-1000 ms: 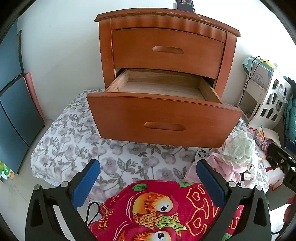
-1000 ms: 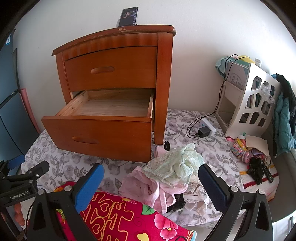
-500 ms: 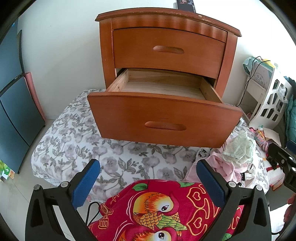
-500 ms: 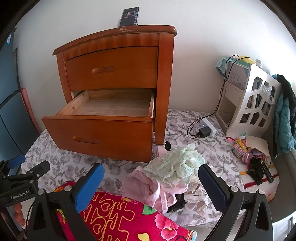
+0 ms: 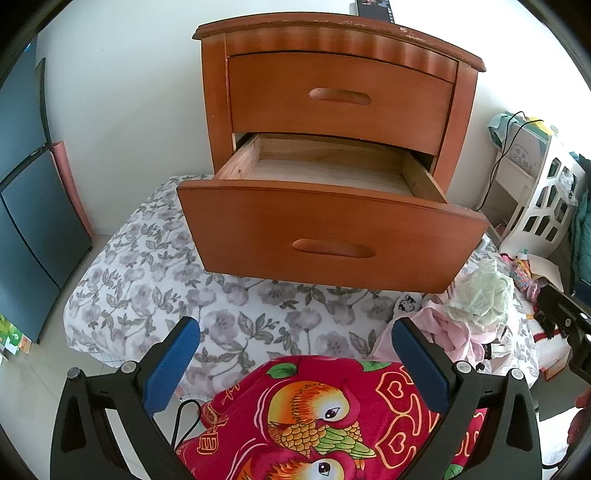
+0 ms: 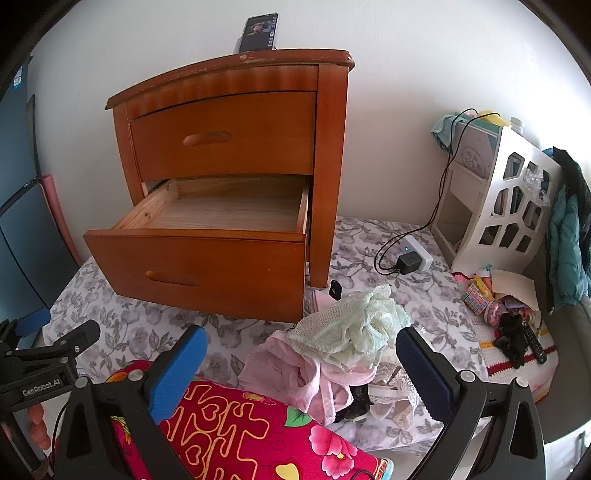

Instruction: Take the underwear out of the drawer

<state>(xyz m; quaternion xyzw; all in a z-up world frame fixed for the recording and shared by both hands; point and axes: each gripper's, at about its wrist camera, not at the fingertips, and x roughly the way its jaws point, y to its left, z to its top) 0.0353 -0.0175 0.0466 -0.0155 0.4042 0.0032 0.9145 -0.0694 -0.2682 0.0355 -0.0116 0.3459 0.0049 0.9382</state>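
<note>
Surface: grey floral bedsheet (image 5: 236, 317), white wall behind.
Furniture: orange-brown wooden two-drawer nightstand (image 6: 332, 147) on sheet; lower wooden drawer (image 5: 332, 236) pulled out, bare boards inside; upper drawer shut.
Task item: pile of pale green lace and pink underwear (image 6: 343, 343) on sheet, just right of drawer front.
Left gripper (image 5: 295, 358): blue-padded fingers wide apart, holding nothing, over red bird-print blanket (image 5: 325, 413).
Right gripper (image 6: 301, 369): fingers wide apart, nothing held, pile between them in view.
Clutter: black phone (image 6: 257, 31) on nightstand top; white cut-out plastic rack (image 6: 509, 206) right; black charger with cable (image 6: 406, 262) near rack.
</note>
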